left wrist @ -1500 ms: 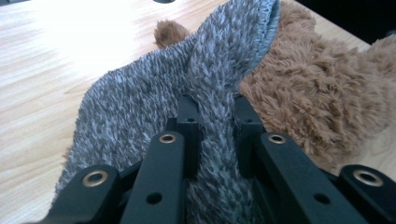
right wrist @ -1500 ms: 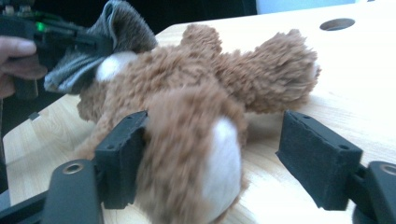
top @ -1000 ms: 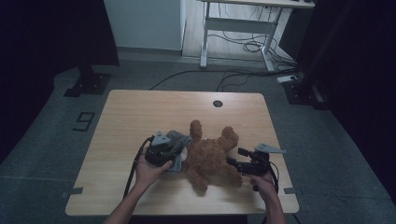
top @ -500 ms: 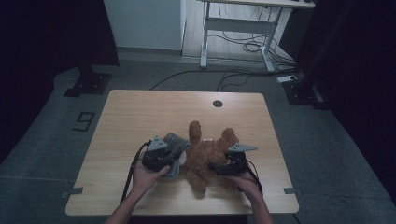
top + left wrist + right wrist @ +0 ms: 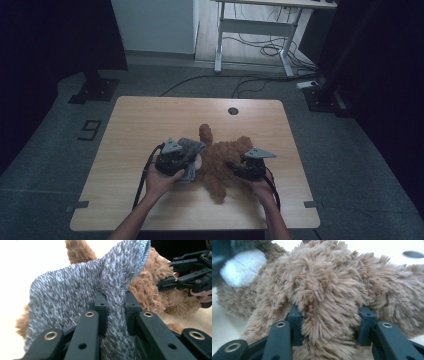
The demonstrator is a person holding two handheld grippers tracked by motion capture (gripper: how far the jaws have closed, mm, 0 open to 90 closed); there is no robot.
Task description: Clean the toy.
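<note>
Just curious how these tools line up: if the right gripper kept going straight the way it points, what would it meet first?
The brown plush toy: the right gripper, jaws just closing, already clamps its fur; farther on probably the grey cloth.

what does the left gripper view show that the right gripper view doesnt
Left gripper view alone: the grey knitted cloth pinched between the left gripper, and farther off the right gripper at the toy's side.

Right gripper view alone: the right gripper, whose jaws have just been closing, clamped on a tuft of brown fur, plus a white patch at upper left and the dark table hole.

Both: the brown plush toy lying on the light wooden table.
</note>
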